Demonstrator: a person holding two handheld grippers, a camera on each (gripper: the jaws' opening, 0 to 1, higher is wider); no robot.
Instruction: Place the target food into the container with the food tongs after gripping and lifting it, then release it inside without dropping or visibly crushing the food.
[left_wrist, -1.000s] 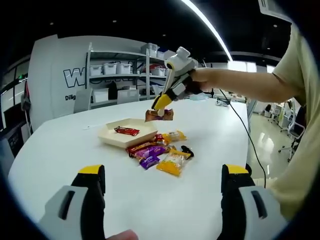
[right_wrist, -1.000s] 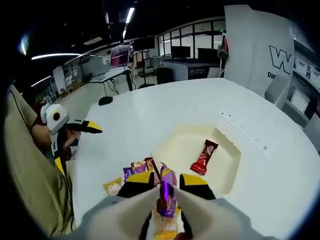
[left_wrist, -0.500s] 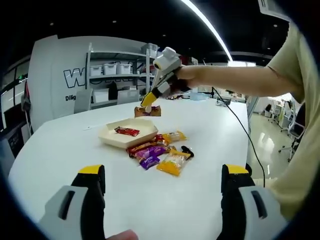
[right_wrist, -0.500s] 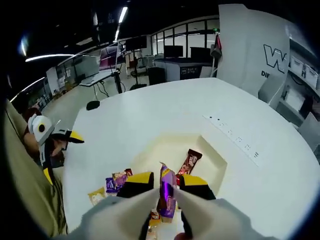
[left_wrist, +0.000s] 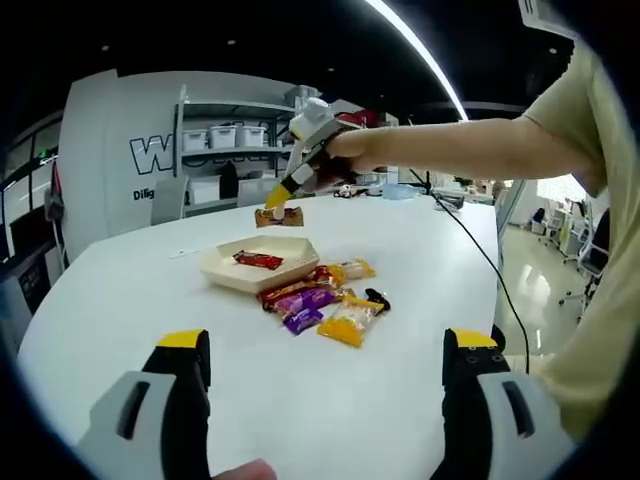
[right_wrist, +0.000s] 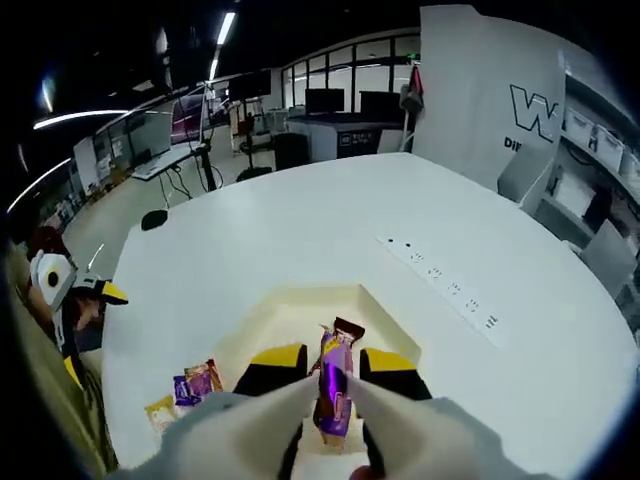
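Above the cream tray, the right gripper is hanging in the air with its yellow-tipped jaws pinching a crinkly snack packet, brownish from the left gripper view. From the right gripper view that same packet is showing glossy purple foil with a dark torn-looking top end, standing upright between the right gripper's yellow pads, directly over the tray's pale, shallow, square-cornered floor. A red wrapped bar is lying flat inside the tray. Just beside the tray on the counter a loose heap of wrapped snacks is resting: shiny purple, orange-yellow and red wrappers, overlapping one another. The left gripper is sitting low over the counter with its grey, yellow-capped jaws spread wide and nothing between them. The counter is broad, smooth, matte white, with a rounded edge; a flat strip of sockets is set into it beyond the tray. A person's bare forearm and pale yellow sleeve are reaching across. Behind, metal shelving is carrying white bins, and long ceiling light strips are glowing over an open office with desks and dark monitors.
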